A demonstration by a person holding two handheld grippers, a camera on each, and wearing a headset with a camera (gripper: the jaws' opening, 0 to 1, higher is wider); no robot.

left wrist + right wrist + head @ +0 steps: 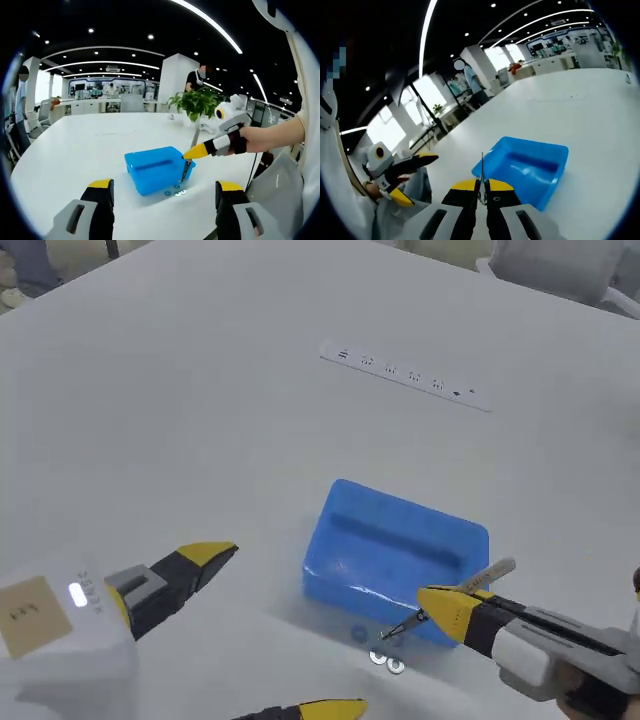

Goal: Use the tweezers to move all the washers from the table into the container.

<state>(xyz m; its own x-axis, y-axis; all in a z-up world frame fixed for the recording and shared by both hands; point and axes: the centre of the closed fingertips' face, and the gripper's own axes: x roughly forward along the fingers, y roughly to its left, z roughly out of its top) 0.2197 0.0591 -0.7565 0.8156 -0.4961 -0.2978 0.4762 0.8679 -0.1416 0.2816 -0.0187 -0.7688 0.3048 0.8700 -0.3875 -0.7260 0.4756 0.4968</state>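
Small silver washers [388, 661] just near of the blue plastic container [350, 590] look light, flat, slippery: I'd pinch a rim. My right gripper [481, 187] clamps its fingers [465, 186] on thin metal tweezers [405, 625]; left gripper [165, 185] gapes, empty.

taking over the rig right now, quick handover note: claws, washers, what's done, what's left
Left claw: open, holding nothing.
Right claw: shut on the tweezers, tips low beside the container.
Washers: a few on the table by the container's near wall, none gripped.
Done: cannot tell if any are inside.
Left: tweeze these washers into the container.
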